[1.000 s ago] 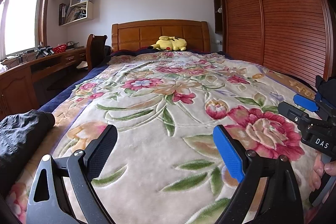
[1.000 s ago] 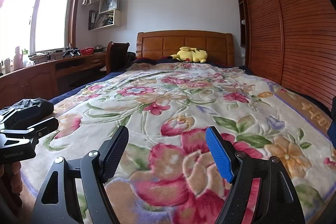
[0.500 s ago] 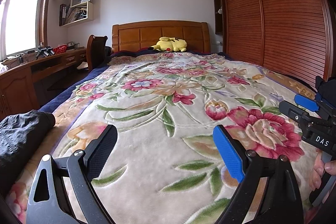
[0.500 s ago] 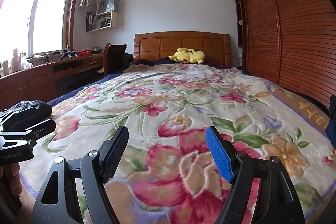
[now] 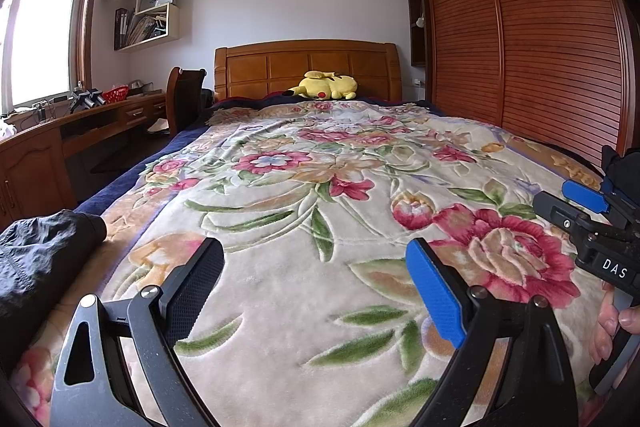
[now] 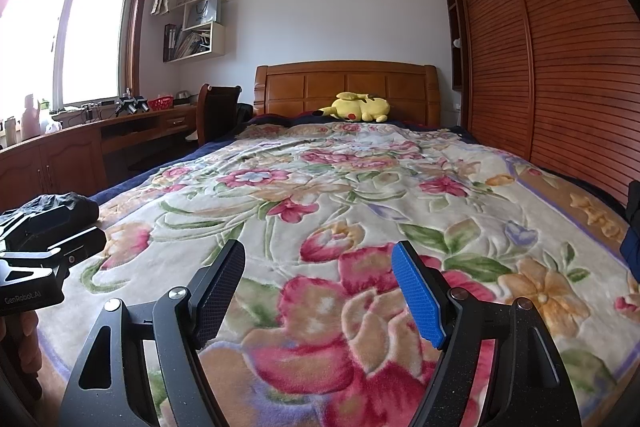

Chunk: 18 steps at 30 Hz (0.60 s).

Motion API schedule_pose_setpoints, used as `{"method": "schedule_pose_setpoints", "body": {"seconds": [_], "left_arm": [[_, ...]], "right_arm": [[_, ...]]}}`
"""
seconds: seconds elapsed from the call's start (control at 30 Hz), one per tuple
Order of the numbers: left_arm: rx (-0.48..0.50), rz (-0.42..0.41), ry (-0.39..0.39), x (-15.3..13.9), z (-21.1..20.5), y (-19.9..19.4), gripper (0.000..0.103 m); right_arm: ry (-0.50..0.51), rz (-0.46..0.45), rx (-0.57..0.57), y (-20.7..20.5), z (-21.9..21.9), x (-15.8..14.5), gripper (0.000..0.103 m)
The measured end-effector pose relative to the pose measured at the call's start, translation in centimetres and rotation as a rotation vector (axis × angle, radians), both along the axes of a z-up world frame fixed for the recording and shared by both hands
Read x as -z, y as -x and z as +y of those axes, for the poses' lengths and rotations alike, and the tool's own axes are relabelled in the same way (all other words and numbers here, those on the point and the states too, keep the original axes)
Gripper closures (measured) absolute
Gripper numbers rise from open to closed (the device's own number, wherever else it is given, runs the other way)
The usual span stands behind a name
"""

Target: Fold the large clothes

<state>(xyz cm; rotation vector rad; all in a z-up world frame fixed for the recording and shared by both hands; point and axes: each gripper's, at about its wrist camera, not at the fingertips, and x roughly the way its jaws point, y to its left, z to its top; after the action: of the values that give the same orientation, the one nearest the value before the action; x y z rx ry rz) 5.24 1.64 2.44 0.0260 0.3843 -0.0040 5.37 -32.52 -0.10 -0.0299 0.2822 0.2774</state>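
The bed (image 5: 320, 187), covered by a floral blanket (image 6: 340, 195), fills both views and runs away toward the wooden headboard (image 5: 308, 67). A louvred wardrobe (image 5: 540, 47) stands along its right side, and a wooden bench (image 6: 80, 143) under the window along its left.

The dark garment (image 5: 36, 263) lies bunched at the near left edge of the bed. Its long axis seems to run from the near left corner inward, with one rounded end pointing to the middle of the blanket; the rest is cut off by the picture edge.

The left tool (image 5: 316, 291) stands wide, nothing between its pads, above the blanket. The right tool (image 6: 318, 291) is also wide and holds nothing.

A yellow plush toy (image 6: 356, 107) lies by the headboard.
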Motion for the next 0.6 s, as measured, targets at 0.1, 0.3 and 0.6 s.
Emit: {"method": "schedule_pose_setpoints", "body": {"seconds": [0.1,0.3,0.6], "left_arm": [[0.000,0.000,-0.001,0.04,0.06,-0.01,0.010],[0.000,0.000,0.000,0.03,0.01,0.01,0.010],[0.000,0.000,0.000,0.06,0.08,0.02,0.010]], "right_arm": [[0.000,0.000,0.000,0.00,-0.02,0.00,0.025],[-0.002,-0.001,0.001,-0.02,-0.05,0.00,0.025],[-0.004,-0.001,0.007,-0.12,0.08,0.02,0.025]]}}
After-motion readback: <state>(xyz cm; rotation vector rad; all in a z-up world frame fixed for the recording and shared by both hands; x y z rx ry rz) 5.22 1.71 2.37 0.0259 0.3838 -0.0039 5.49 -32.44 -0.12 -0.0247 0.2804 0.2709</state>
